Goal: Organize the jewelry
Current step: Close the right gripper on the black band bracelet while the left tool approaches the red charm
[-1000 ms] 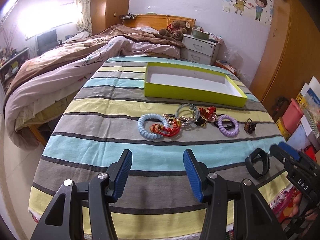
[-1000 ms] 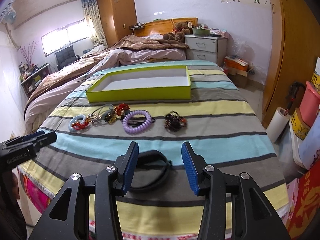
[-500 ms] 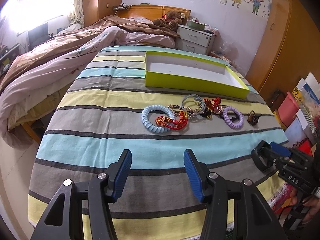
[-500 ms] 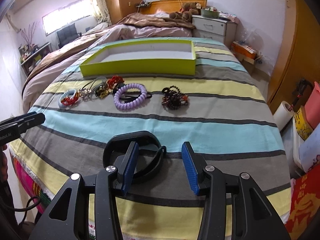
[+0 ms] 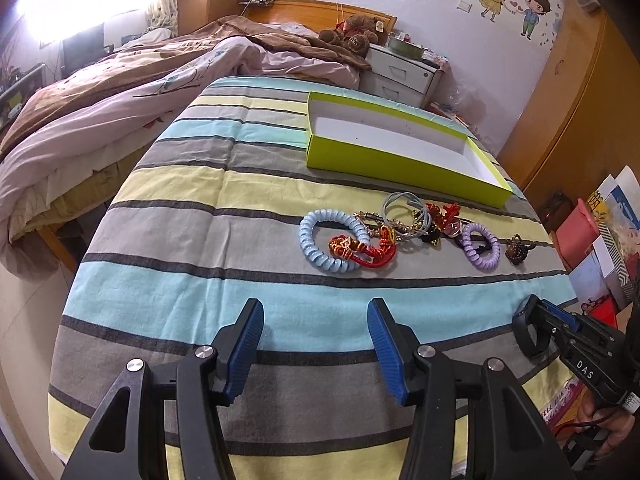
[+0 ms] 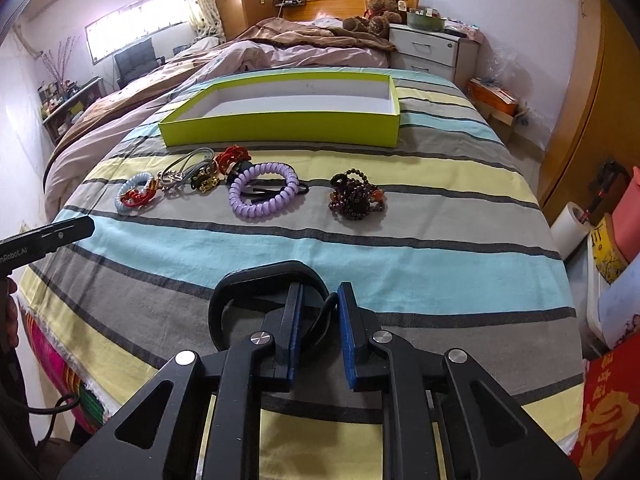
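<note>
Nearest the right tool [image 6: 316, 320], directly between its blue pads, lies the black bracelet [image 6: 248, 280], a thick dark band on the grey stripe at the near edge of the striped bench [image 6: 460, 272]. The band's loop spreads to the left and ahead of the pads, and its right-hand part passes through the gap between them. The pads stand narrowly apart, drawn in around that section; whether they already press the band firmly cannot be told, though the grip looks nearly made. The left wrist view shows the same tool [image 5: 554, 316] with the black bracelet [image 5: 528, 334] at its tip, low on the bench edge.

The left tool [image 5: 316, 336] is wide apart and holds nothing, hovering over the turquoise stripe, well left of the black band. So the right hand is plainly the nearer one for this piece.

Farther on, in a row across the grey stripe, lie the dark bead bracelet [image 6: 356, 196], the purple coil tie [image 6: 262, 190], a tangle of red, gold and grey pieces [image 6: 208, 168], and the pale blue coil tie [image 5: 324, 240] at the far left.

Beyond them sits the green box [image 6: 280, 130], open and with nothing inside. It lies straight ahead of the right tool, its long side across the path, so the carry likely runs forward over the row
</note>
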Tool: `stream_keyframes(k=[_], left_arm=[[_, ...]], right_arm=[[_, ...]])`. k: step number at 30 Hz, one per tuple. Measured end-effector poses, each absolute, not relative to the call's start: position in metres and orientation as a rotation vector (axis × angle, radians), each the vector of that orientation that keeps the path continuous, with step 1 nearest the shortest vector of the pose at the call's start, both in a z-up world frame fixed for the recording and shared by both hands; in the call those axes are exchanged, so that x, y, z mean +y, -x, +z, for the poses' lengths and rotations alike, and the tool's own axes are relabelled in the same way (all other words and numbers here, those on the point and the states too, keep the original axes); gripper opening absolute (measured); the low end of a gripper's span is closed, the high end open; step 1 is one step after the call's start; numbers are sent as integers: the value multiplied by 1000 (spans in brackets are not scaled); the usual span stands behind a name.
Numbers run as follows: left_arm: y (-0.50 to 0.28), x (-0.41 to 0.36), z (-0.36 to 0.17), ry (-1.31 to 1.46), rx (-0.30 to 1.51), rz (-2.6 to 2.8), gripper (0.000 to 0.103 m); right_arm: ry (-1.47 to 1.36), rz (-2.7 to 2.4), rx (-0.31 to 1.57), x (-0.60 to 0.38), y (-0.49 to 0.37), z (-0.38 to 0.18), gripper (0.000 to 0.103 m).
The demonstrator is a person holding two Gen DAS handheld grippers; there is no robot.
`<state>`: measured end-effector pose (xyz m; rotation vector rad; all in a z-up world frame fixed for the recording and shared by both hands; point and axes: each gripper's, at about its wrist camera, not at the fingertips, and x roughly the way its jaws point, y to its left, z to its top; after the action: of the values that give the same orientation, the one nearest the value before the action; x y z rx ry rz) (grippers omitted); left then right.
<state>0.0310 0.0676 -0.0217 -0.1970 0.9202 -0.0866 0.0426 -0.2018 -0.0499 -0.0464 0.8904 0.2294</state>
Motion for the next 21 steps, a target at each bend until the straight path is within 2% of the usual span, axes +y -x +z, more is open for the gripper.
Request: stream_keyframes(k=[2, 21], left_arm=[[-33, 68, -23, 194, 926, -84, 54], [-81, 85, -24, 197, 939, -52, 53]], right_arm=[[44, 229, 888, -202, -44, -50, 11], [-49, 223, 835, -214, -66, -34, 11]])
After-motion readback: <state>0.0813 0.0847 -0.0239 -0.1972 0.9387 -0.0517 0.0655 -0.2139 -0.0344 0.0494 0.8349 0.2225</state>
